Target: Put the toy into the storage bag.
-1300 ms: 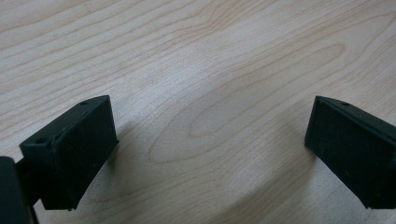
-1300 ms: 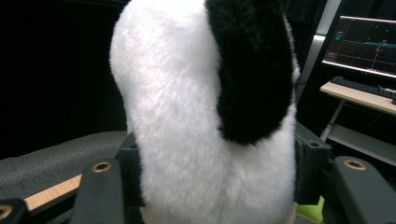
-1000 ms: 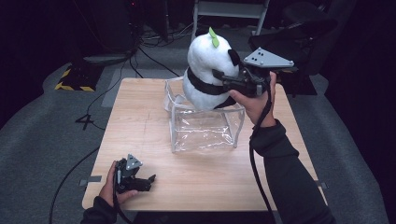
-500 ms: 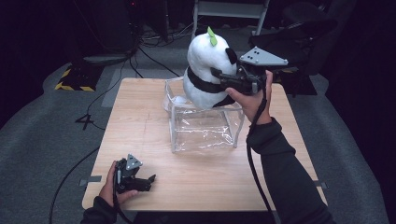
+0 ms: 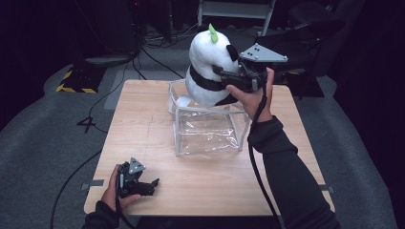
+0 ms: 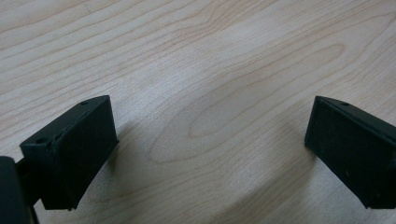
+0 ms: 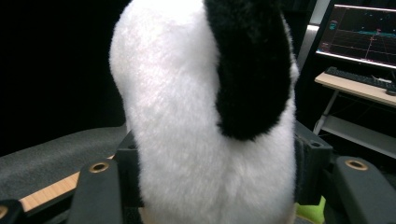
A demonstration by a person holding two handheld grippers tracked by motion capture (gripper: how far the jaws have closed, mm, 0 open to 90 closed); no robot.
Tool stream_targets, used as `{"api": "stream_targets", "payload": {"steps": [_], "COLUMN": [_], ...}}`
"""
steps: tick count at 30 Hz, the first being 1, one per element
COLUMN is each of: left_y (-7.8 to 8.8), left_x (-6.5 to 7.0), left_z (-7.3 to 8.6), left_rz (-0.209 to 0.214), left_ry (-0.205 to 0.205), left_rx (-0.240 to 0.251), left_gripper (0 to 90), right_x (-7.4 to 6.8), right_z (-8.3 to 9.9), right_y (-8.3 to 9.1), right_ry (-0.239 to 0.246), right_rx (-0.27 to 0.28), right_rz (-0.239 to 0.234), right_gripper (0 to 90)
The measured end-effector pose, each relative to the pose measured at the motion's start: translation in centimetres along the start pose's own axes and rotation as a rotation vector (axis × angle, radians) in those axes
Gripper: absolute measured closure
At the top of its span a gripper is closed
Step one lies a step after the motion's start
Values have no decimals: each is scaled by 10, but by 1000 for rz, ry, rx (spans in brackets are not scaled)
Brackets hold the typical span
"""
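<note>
Plush panda (image 5: 207, 67): your right tool (image 5: 224, 78) clamped on it, upper centre, above clear box (image 5: 207, 131); left tool (image 5: 152, 183) apart, idle on desk (image 5: 143, 119)

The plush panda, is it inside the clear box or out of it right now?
Mostly out: the right gripper holds the plush panda above the clear box; whether its base has cleared the rim, I cannot tell.

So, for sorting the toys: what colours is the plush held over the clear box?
White with black patches, the plush toy has a green sprout on top, clearest in the high view.
</note>
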State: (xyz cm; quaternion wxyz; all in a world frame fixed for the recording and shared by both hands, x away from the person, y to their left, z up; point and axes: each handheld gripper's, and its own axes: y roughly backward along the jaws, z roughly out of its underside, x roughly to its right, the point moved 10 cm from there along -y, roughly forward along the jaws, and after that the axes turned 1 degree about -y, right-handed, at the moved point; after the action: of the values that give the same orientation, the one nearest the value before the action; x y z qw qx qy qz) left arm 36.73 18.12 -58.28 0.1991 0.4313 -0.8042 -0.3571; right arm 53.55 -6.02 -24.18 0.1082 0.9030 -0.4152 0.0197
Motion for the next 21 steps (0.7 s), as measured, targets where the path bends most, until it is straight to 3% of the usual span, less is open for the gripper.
{"api": "stream_targets", "payload": {"steps": [7, 13, 17, 21], "left_y": [0, 0, 0, 0], "left_x": [0, 0, 0, 0], "left_z": [0, 0, 0, 0], "left_rz": [2, 1, 3, 1], "left_ry": [1, 0, 1, 2], "left_rx": [-1, 0, -3, 0], "left_gripper": [25, 24, 24, 25], "right_x": [-4, -10, -11, -12], "right_z": [15, 35, 49, 64], "right_y": [-10, -19, -21, -22], "right_ry": [8, 32, 21, 23], "right_rx": [-33, -95, -122, -160], "right_rz": [-20, -39, -55, -42], "right_gripper": [376, 371, 365, 347]}}
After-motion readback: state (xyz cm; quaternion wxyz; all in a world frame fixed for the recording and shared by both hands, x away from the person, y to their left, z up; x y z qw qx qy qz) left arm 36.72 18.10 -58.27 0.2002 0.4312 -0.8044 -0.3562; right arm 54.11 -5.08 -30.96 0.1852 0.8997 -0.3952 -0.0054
